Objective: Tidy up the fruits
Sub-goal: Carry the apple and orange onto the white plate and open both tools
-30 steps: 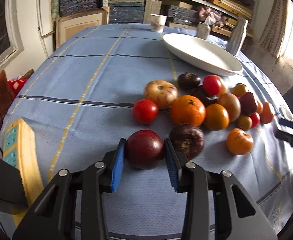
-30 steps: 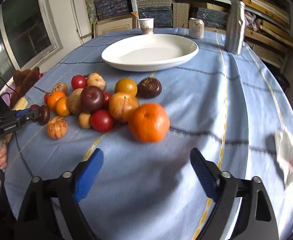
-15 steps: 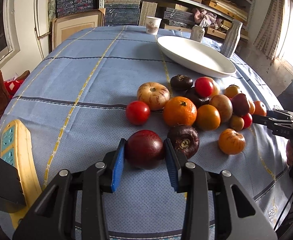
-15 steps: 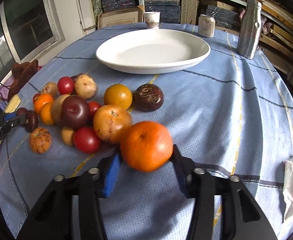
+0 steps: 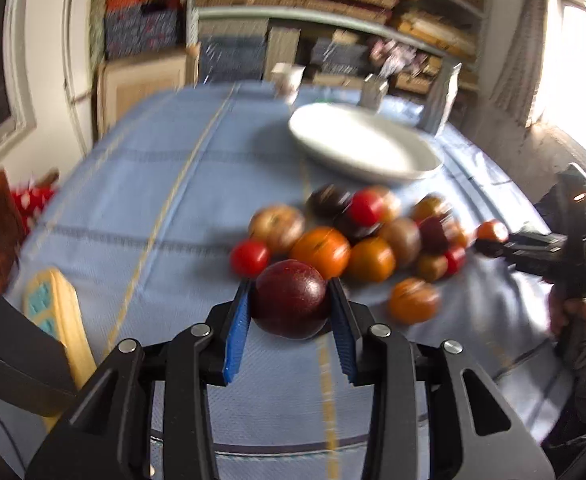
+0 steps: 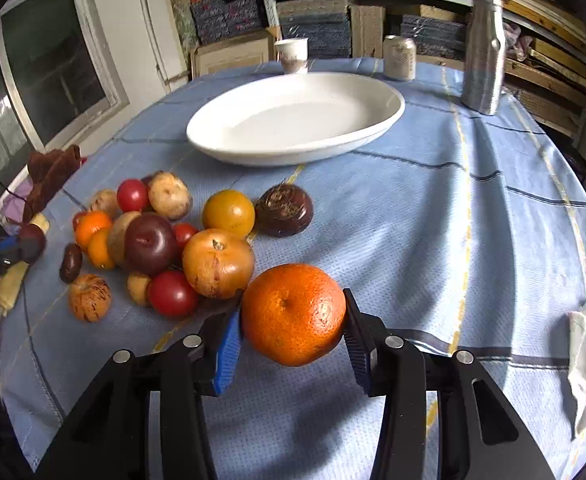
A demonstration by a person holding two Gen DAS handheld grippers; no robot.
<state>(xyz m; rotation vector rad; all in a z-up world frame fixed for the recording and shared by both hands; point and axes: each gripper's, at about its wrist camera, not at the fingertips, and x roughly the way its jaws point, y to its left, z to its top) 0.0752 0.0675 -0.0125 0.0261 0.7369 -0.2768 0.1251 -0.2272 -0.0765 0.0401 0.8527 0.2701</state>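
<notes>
Fruits: dark red plum (image 5: 291,299) clamped in left claw (image 5: 289,316), raised clear of surface (image 6: 433,216). Orange (image 6: 293,314) gripped between pads of right claw (image 6: 291,340), jaws just closed on it. Remaining pile (image 6: 153,240) left loose near white dish (image 6: 293,120), dish noted empty.

Risks:
- round skins held at pad tips only; slip, drop, roll off surface judged possible
- excess squeeze: bruising
- left view blurred; swing into pile likely to scatter it

Glossy white plate (image 6: 293,120), woven tablecloth (image 6: 433,240)
</notes>
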